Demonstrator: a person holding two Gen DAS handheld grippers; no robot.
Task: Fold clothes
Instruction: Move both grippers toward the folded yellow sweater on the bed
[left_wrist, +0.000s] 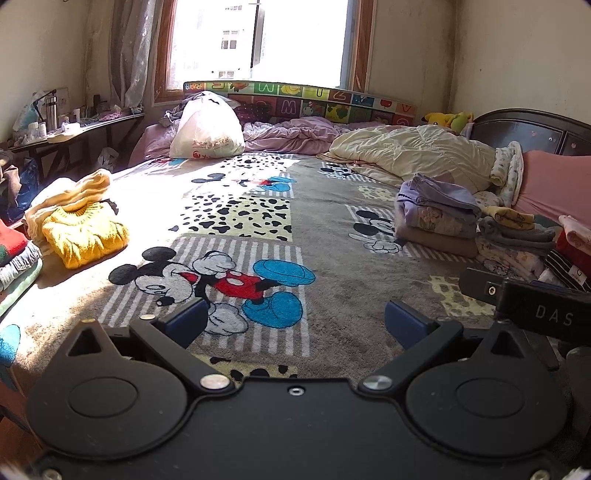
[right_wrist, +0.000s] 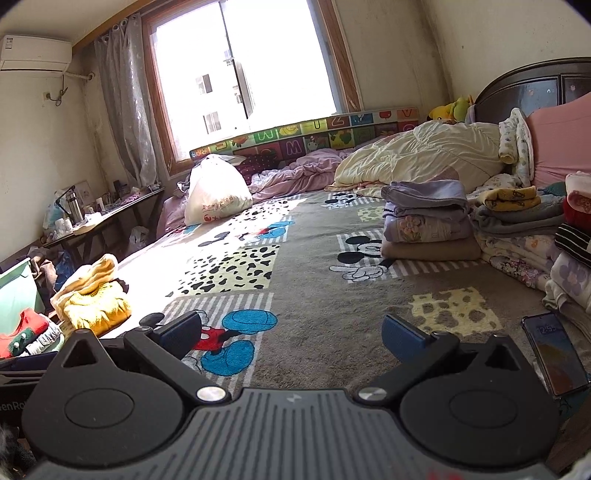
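On the bed's left edge a loose yellow sweater (left_wrist: 85, 234) lies crumpled with a cream garment (left_wrist: 70, 194) heaped behind it, probably the unfolded pile, kept apart from the finished work: a folded stack (left_wrist: 436, 218) of lilac and tan pieces sits well across the cartoon blanket (left_wrist: 325, 236), leaving the middle bare as folding space. Both tools hover low over the near blanket edge, the left tool (left_wrist: 293, 319) and right tool (right_wrist: 290, 334) each released, jaws spread wide with nothing between them. Only the right view shows a phone (right_wrist: 554, 354) lying beside the stacks and an air conditioner (right_wrist: 35, 51); the left view alone catches the right tool's black body intruding at its lower right.
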